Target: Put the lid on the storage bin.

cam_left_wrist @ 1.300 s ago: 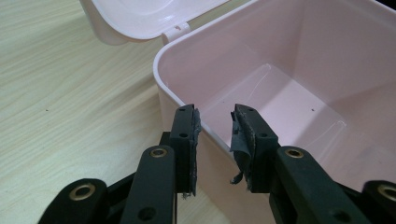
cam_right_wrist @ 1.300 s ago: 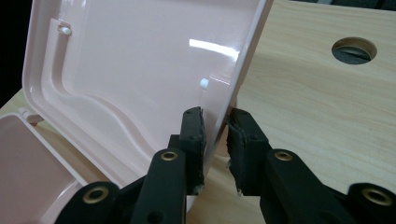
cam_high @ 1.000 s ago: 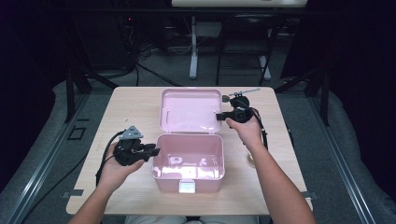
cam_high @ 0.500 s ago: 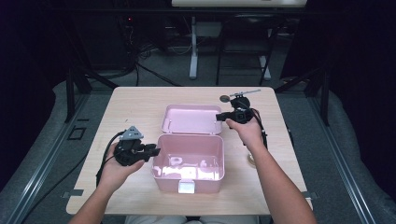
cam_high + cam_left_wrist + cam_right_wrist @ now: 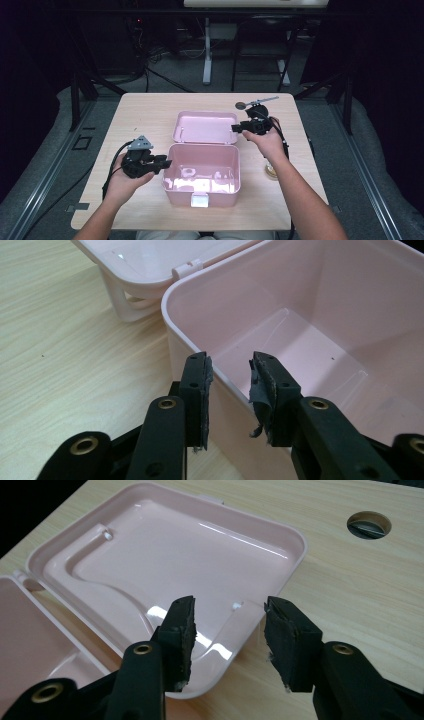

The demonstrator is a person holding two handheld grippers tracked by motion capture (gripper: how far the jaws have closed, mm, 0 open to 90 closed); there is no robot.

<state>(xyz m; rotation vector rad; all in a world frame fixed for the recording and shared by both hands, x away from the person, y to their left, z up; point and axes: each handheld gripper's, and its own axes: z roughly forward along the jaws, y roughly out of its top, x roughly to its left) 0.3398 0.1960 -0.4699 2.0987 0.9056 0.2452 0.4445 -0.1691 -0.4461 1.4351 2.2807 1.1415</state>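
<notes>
Box (image 5: 202,176) of pink plastic, open, near front edge of table (image 5: 150,107); lid (image 5: 206,127) thrown back flat behind it.

Bare wood to left and behind lid, free for moving; small round hole (image 5: 369,524) in tabletop past lid's far corner. Left gripper (image 5: 166,162) at box's left wall, jaws straddling rim (image 5: 200,347), part-open and just widened, pads off the plastic. Right gripper (image 5: 235,128) at lid's right corner, jaws just opened, half apart over lid edge, gripping nothing.
</notes>
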